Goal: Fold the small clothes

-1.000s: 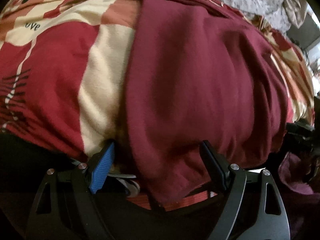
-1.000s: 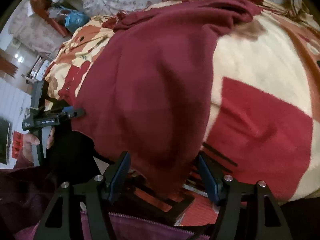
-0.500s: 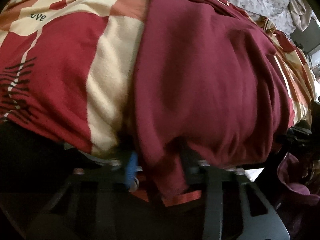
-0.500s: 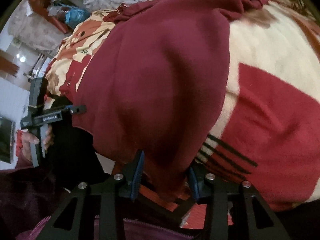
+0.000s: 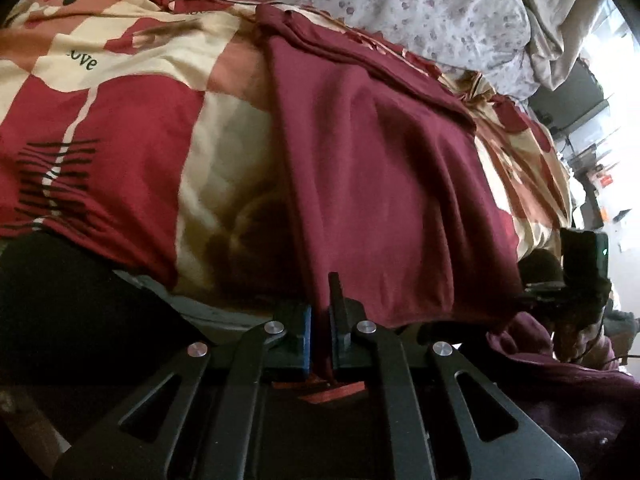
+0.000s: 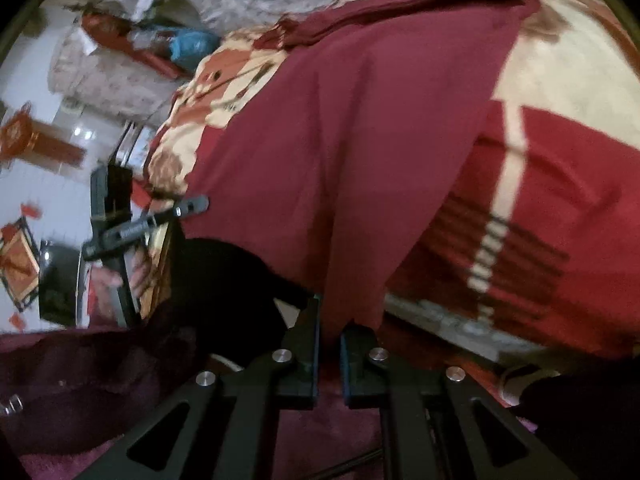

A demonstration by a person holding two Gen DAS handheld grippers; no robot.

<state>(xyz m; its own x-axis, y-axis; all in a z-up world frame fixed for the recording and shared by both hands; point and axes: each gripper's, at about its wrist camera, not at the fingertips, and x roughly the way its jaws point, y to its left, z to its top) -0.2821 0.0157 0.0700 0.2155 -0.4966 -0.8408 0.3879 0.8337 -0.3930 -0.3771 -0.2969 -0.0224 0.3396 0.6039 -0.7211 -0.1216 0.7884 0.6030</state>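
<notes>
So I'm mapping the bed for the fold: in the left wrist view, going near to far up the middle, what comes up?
left gripper pinching the hem → maroon garment → checked red and cream blanket → flowered bedsheet

One maroon garment; one red-and-cream patterned blanket; one floral sheet; two grippers in my hands: left gripper, right gripper.

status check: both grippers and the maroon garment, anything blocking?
Left gripper shut on maroon garment, near edge. Right gripper shut on same edge. Garment lies on patterned blanket. Nothing in the way.
</notes>
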